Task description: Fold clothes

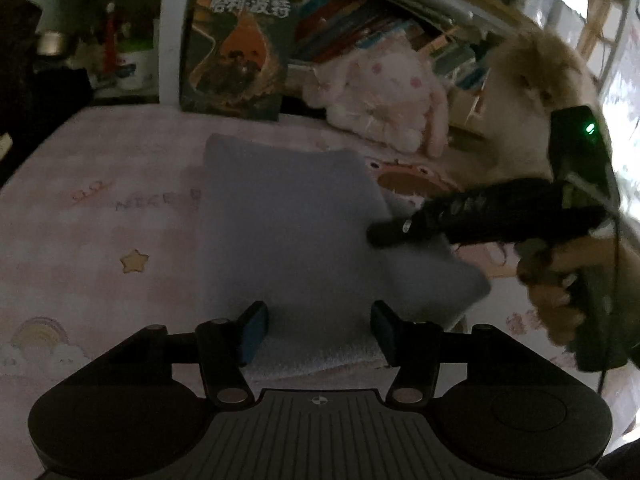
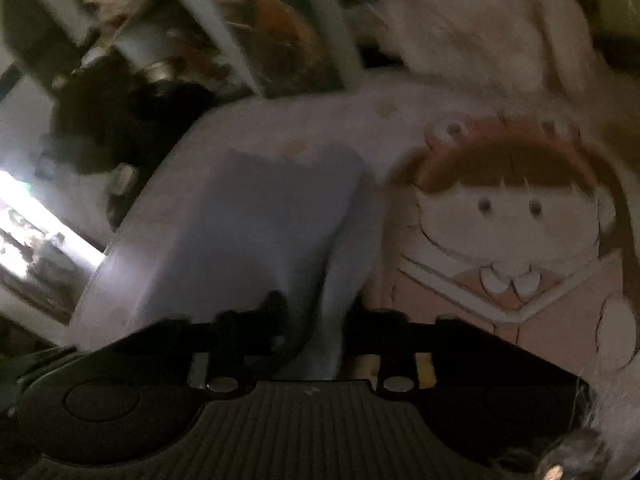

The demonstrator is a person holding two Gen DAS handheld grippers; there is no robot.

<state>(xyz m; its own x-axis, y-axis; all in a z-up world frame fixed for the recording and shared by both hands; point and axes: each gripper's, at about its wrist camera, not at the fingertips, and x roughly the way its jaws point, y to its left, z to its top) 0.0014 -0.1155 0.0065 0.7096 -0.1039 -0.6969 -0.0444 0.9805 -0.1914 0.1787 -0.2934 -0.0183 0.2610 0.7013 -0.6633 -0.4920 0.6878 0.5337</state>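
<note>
Grey-blue garment [image 1: 288, 240] lies on the pink printed sheet [image 1: 100, 220], folded into a rough rectangle. Long axis runs away from the left wrist camera toward the shelf; near short edge sits between the left gripper's fingers, far short edge points at the book. One flap at its right side is lifted off the sheet and angles out to the right.

Left gripper [image 1: 318, 330]: jaws spread wide, one finger either side of the garment's near edge, nothing pinched. Whether the pads touch the cloth, cannot tell.

Right gripper [image 1: 378, 236], seen from the left view, comes in from the right with its tip at the garment's right edge where the flap rises; a hand [image 1: 548, 292] grips its handle. From that view the jaw state is not readable.

Right wrist view, blurred, adds the detail: right gripper [image 2: 316, 316] has a fold of the garment [image 2: 280, 220] running down between its two fingers, fingers close on the cloth, pinching it. This view also shows a cartoon girl print [image 2: 508, 220] on the sheet just right of the garment.

Only the left view shows the background clearly: an upright book [image 1: 236, 44] with Chinese title, a white plush rabbit [image 1: 384, 96] beside it, and a bookshelf [image 1: 360, 24] behind.
</note>
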